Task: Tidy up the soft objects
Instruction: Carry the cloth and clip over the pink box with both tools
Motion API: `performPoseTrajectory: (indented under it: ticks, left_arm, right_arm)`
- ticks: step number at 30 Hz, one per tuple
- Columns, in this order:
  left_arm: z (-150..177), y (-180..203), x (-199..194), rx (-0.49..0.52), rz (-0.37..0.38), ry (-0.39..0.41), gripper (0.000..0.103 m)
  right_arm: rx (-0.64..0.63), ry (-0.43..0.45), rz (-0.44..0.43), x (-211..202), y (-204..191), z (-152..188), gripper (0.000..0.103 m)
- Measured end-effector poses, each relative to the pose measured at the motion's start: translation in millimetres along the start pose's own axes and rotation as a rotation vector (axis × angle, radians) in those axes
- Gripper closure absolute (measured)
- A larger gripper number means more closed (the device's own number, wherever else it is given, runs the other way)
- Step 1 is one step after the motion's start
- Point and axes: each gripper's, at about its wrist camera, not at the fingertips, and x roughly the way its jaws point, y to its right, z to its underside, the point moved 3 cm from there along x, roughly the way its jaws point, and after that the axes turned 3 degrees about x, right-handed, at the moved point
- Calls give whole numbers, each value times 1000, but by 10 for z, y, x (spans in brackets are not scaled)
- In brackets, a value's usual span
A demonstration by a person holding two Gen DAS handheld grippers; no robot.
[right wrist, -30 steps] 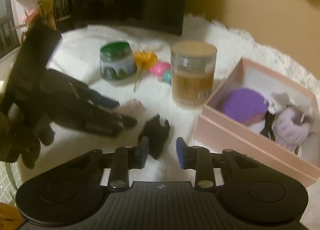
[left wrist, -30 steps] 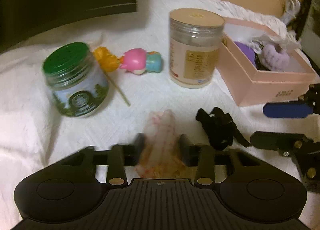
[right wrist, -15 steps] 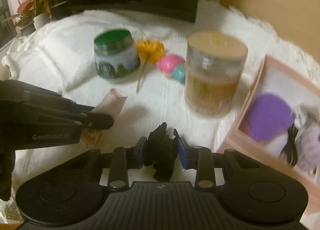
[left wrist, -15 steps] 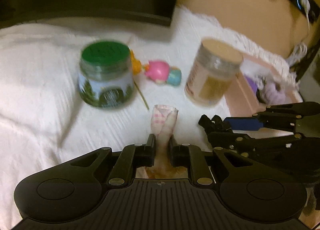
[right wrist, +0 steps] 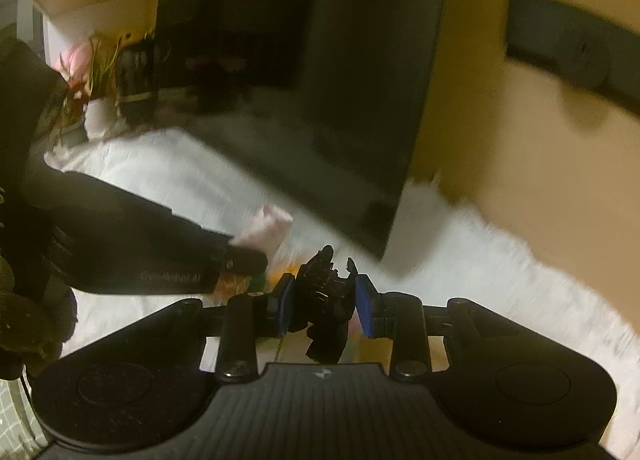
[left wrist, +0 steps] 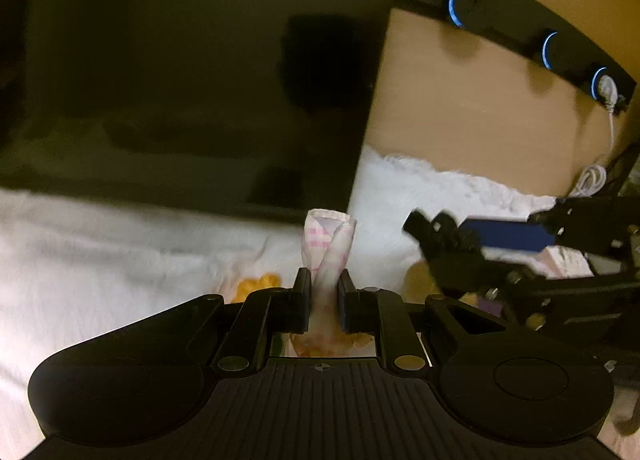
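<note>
While its jaws are clamping narrow, the left gripper (left wrist: 323, 292) is holding a pink cloth roll (left wrist: 329, 248) upright at frame centre; the right gripper (right wrist: 323, 302) is pinching a black scrunchie (right wrist: 324, 292).

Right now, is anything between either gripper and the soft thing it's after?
No. The left gripper is already shut on the pink checked cloth, and the right gripper is shut on the black scrunchie. The pink box they may go into is out of view.

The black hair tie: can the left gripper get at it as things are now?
Probably not: the left gripper is shut on the pink cloth, and the right gripper already clamps the black hair tie.
</note>
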Motion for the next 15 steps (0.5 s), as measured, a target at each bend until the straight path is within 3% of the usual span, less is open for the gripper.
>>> performPoseTrajectory:
  ticks: [10,15]
  left_arm:
    - [-383,383,199,37,20,-47,87]
    - [-389,811,396,27,151,-76,87]
  right_arm:
    - [59,75,118,-465,685,-148,71]
    - [118,99,194,-735,1179,-62,71]
